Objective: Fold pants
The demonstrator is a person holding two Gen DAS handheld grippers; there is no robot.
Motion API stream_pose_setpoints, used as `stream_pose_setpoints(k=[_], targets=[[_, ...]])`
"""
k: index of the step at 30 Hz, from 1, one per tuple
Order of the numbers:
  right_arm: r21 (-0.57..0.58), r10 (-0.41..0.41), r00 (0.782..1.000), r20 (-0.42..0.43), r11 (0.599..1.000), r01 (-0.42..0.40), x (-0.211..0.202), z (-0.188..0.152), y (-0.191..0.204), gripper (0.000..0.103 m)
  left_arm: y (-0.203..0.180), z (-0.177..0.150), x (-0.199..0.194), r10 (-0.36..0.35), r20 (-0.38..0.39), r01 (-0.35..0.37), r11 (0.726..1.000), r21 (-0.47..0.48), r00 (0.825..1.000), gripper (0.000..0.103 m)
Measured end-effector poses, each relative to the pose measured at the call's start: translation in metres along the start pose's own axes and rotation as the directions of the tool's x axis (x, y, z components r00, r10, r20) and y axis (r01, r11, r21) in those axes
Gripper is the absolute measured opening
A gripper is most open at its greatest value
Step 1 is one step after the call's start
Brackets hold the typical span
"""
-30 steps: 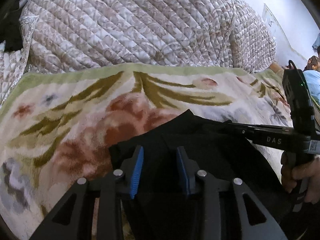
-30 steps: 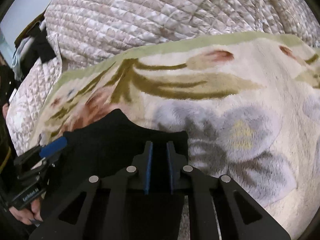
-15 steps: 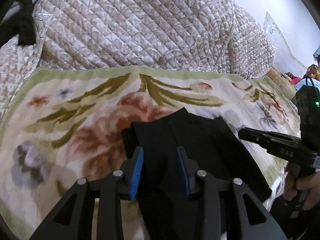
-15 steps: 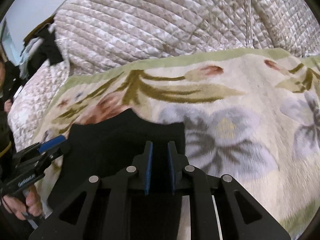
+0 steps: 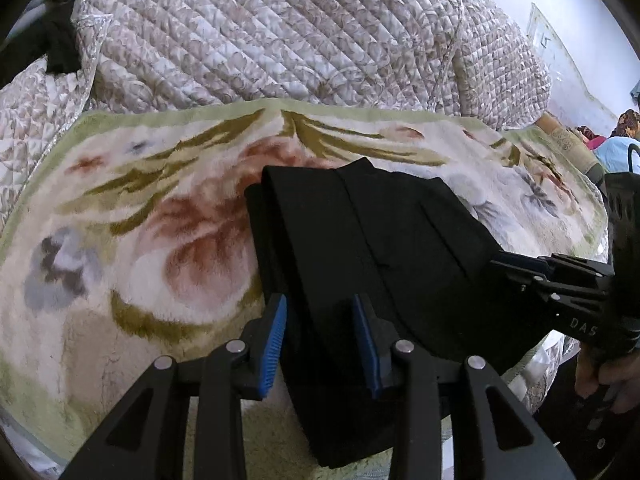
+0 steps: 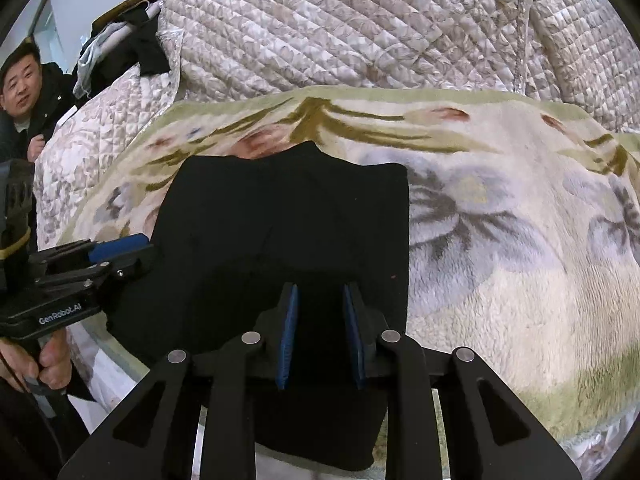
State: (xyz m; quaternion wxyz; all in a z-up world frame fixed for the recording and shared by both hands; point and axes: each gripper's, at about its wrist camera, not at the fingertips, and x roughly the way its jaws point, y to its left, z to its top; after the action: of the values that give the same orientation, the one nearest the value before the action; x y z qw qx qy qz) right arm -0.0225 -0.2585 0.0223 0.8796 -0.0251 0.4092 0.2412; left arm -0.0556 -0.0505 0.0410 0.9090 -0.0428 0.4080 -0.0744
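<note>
Lying folded on blanket (image 5: 120,216): black pants (image 5: 360,240). Left gripper (image 5: 320,334) parted, straddling cloth; pressing or not, cannot tell. Right gripper (image 6: 320,328) just opening, cloth between jaws, apparently let go. Risk: dragging a snagged layer on withdrawal, undoing the fold.

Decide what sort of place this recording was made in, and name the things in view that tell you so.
Probably a bedroom or other lived-in room at home: a plush floral blanket is spread over a quilted bedspread, black pants lie on it, and clothes hang behind.
</note>
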Motion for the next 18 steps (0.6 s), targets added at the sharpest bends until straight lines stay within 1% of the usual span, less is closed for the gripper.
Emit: stream_pose_setpoints(k=[10, 15, 18], targets=[[0.007, -0.010, 1.000, -0.007, 1.000, 0.010, 0.002, 0.003, 0.002, 0.025, 0.006, -0.001, -0.001, -0.030, -0.003, 0.030, 0.999, -0.013, 1.000, 0.039], [0.020, -0.001, 1.000, 0.002, 1.000, 0.001, 0.001, 0.006, 0.001, 0.025, 0.007, 0.001, -0.003, -0.026, 0.001, 0.026, 1.000, -0.006, 1.000, 0.038], [0.051, 0.002, 1.000, 0.018, 0.999, -0.003, -0.002, 0.009, -0.004, 0.025, 0.014, 0.006, -0.005, -0.003, 0.015, 0.003, 1.000, -0.017, 1.000, 0.038]])
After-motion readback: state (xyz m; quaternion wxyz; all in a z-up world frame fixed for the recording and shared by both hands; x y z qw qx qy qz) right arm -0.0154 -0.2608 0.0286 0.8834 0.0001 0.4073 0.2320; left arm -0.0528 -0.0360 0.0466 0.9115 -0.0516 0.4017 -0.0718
